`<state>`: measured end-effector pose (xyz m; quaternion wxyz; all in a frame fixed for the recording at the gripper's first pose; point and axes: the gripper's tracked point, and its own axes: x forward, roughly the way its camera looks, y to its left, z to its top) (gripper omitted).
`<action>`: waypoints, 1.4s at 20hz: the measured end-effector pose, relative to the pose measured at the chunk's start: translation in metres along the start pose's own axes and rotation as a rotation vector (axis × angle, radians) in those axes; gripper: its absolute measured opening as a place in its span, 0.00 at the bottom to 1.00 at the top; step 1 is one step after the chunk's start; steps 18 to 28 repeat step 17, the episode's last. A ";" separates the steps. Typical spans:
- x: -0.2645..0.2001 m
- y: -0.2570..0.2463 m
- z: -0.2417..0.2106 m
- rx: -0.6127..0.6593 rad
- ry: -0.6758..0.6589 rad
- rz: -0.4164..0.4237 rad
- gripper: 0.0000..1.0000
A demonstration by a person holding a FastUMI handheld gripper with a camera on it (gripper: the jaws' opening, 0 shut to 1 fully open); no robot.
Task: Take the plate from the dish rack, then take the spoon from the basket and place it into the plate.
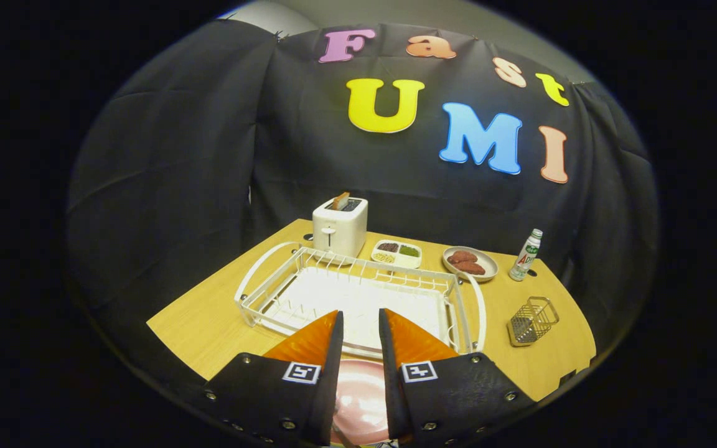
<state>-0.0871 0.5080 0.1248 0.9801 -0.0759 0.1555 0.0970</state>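
Peeking out between and below the two fingers, the pink plate (358, 398) shows in part — the fingers cover both its sides. It lies at the near edge of the table (209, 323), just in front of the rack (358, 298). A thin grey thing crosses the plate's near rim; it may be the spoon, but it is too cut off to tell. The gripper (360, 320) hangs above the plate with its fingers a narrow gap apart and nothing between the tips, so it is released; the tips point over the rack's near rail.

The white wire rack sits mid-table on a white tray, with no dish in it. Along the far edge stand four things. A white toaster (340, 227), just behind the rack's far left corner, has a slice of bread (341, 200) sticking up from its slot. Beside it a white divided tray (396, 253) holds three fillings — one dark, one green, one pale; what they are is too small to make out. Next comes a small dish (470, 263) with two brown-red pieces on it, then a bottle (526, 254) with a green label near the far right corner.

The wire basket (533, 320) stands near the right edge, apart from the rack's right handle. Nothing can be made out inside it.
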 end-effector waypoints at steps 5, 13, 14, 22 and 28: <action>-0.010 -0.058 0.060 0.029 -0.106 -0.102 0.33; -0.029 -0.150 0.130 0.097 -0.187 -0.222 0.33; -0.031 -0.162 0.133 0.100 -0.194 -0.234 0.33; -0.034 -0.199 0.135 0.116 -0.203 -0.264 0.33; -0.034 -0.199 0.135 0.116 -0.203 -0.264 0.33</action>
